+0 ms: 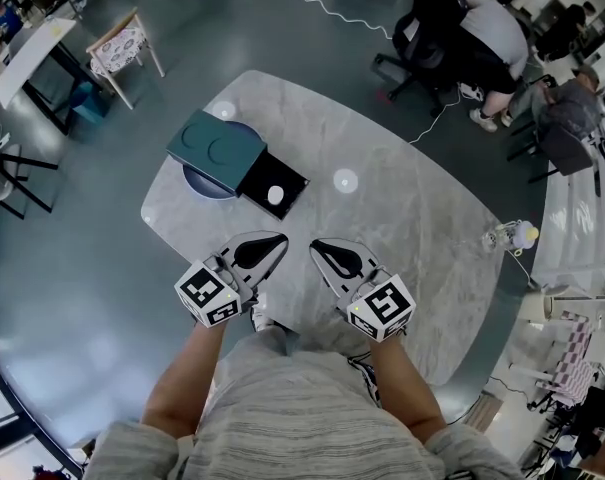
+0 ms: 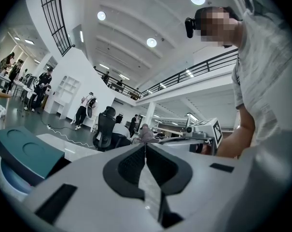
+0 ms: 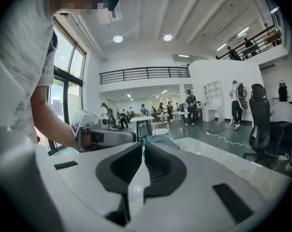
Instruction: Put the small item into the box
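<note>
Left tongs (image 1: 278, 241) and right tongs (image 1: 318, 245) were over the surface's (image 1: 412, 218) near edge, both pressed together, empty. Further out, the small white item (image 1: 275, 195) sat inside the open black box (image 1: 272, 171), with the teal lid (image 1: 217, 148) just beside it, toward the left edge.

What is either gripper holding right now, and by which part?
Nothing: the left gripper and right gripper are shut and empty; the small white item lies in the box.

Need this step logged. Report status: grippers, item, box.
Left gripper shut, empty. Right gripper shut, empty. Small white item lying in open black box, teal lid alongside. Nothing between grippers and box.
</note>
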`<state>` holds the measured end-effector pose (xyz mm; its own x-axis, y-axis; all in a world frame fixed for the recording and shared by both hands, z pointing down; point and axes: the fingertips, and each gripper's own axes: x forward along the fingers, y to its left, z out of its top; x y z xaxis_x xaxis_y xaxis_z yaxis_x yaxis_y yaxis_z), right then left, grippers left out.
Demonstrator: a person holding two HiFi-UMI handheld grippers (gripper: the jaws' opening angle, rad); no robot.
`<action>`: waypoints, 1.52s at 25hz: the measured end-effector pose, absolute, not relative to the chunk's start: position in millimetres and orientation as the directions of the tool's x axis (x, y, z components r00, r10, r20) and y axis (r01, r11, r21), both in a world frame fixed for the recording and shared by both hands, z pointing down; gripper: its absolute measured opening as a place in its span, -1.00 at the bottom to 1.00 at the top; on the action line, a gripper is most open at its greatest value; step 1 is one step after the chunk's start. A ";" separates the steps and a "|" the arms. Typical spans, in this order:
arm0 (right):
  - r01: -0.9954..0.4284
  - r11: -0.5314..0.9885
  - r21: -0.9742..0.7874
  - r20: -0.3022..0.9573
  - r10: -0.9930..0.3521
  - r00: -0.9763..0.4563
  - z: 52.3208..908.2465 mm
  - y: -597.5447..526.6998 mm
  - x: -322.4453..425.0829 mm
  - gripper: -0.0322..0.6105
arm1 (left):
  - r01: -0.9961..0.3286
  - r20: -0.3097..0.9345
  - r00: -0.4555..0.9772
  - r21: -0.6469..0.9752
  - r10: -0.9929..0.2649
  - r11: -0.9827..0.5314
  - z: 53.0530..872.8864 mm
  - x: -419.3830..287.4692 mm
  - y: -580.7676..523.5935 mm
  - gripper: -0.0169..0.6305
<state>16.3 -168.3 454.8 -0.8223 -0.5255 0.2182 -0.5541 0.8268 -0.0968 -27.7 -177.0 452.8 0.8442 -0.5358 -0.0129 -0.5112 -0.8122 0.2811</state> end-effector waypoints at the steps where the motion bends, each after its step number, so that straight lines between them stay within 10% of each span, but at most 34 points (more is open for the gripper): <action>1: -0.553 0.828 -0.096 0.216 -0.525 -0.823 453.8 -167.6 16.6 -0.80 | -0.509 -0.011 0.846 0.281 -0.533 -0.814 452.9 -26.8 -176.2 -0.88; 38: -0.541 0.838 -0.069 0.269 -0.507 -0.819 459.9 -157.9 17.3 -0.84 | -0.516 -0.002 0.842 0.294 -0.540 -0.805 456.3 -22.5 -169.3 -0.88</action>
<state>17.3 -157.9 459.9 -0.8192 -0.5066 0.2688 -0.5411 0.8381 -0.0693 -22.5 -169.3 456.3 0.8415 -0.5402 -0.0019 -0.5159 -0.8048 0.2936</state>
